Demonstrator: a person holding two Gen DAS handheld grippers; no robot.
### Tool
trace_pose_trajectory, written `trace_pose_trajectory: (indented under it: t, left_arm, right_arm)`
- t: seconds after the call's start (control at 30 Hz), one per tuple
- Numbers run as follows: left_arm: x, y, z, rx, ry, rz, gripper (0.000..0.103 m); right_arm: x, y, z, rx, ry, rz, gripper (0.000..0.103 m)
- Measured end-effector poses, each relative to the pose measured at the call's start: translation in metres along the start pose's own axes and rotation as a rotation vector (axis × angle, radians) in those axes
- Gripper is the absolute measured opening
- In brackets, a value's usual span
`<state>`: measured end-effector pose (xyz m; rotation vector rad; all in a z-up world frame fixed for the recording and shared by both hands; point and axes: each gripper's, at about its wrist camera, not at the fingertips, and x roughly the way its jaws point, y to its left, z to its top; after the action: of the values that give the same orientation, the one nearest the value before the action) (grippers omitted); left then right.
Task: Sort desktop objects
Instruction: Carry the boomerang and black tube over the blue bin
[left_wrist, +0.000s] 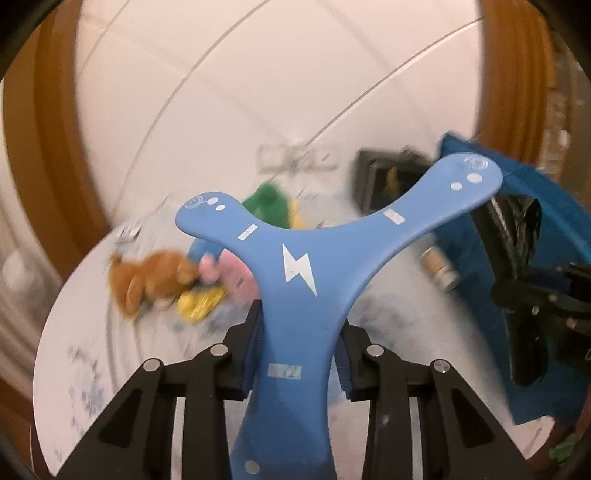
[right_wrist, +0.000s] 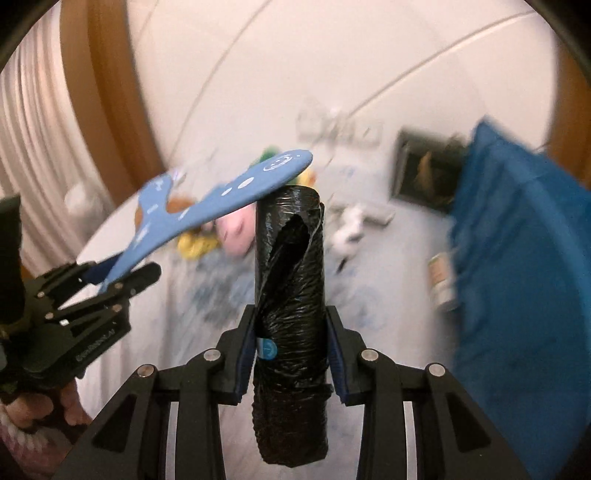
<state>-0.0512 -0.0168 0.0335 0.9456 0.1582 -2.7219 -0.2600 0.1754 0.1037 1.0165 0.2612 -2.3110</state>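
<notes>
The left gripper (left_wrist: 299, 350) is clamping one arm of a blue three-armed boomerang (left_wrist: 295, 266), its pads pressing on the narrow lower arm so that the other two arms are fanning out ahead, clear of the clutter below. Taking it by one arm is probably the only workable grip, since the flat toy offers no thicker part to hold. The right gripper (right_wrist: 291, 354) is clenching a black roll of bin bags (right_wrist: 290, 295) around its lower middle, the roll standing roughly in line with the fingers and sticking out past them at both ends; a grip near the middle is likely keeping it from swinging. Both things are hanging in the air above the white patterned table (left_wrist: 92, 387), not resting on it, and one tip of the boomerang is passing just over the top of the roll in the right wrist view. To the right a blue bin (right_wrist: 517, 258) is standing with its near wall facing the grippers, and it looks like the place both things are bound for. Left behind on the table are a brown plush toy (left_wrist: 147, 280), something pink (right_wrist: 236, 229), yellow and green pieces, and a small jar (left_wrist: 439, 267) lying beside the bin, all blurred.
</notes>
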Motion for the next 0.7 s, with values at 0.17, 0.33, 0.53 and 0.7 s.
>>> trace_pose_trajectory:
  t: [0.17, 0.33, 0.53, 0.7]
  left_arm:
    - [-0.026, -0.037, 0.026, 0.064, -0.101, -0.108, 0.032]
    - [-0.044, -0.080, 0.053, 0.122, -0.176, -0.213, 0.031]
    - [-0.070, -0.155, 0.083, 0.206, -0.264, -0.337, 0.031]
    - [-0.076, -0.218, 0.099, 0.259, -0.278, -0.409, 0.031]
  right_arm:
    - [-0.067, -0.017, 0.005, 0.060, -0.146, -0.104, 0.034]
    - [-0.123, -0.044, -0.002, 0.135, -0.247, -0.205, 0.034]
    - [-0.179, -0.088, -0.010, 0.222, -0.330, -0.331, 0.034]
    - [-0.215, -0.137, -0.023, 0.294, -0.368, -0.420, 0.034]
